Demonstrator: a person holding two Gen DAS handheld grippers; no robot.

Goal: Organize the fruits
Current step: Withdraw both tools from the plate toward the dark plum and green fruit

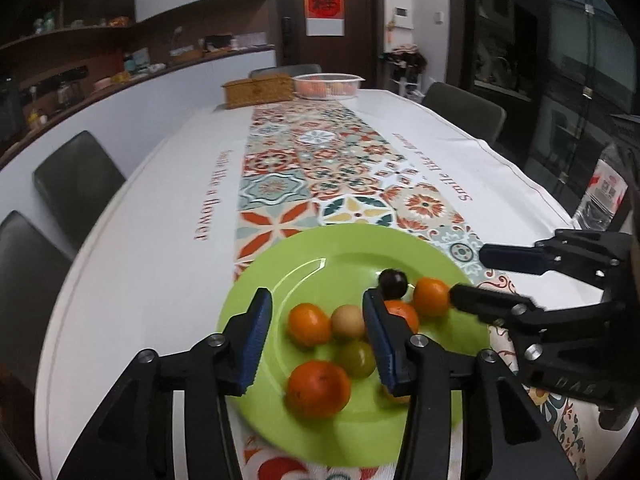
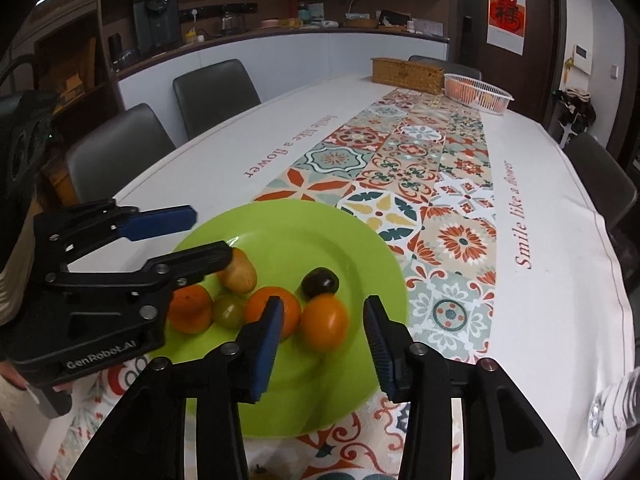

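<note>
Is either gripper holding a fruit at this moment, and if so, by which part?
Nothing is held. The left gripper and right gripper both stand open over the fruit on the green plate, pads pressing nothing.

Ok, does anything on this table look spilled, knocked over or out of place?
Nothing stands out. The fruits all sit on the green plate, none off it, and the white basket and woven box stand upright at the table's far end.
</note>
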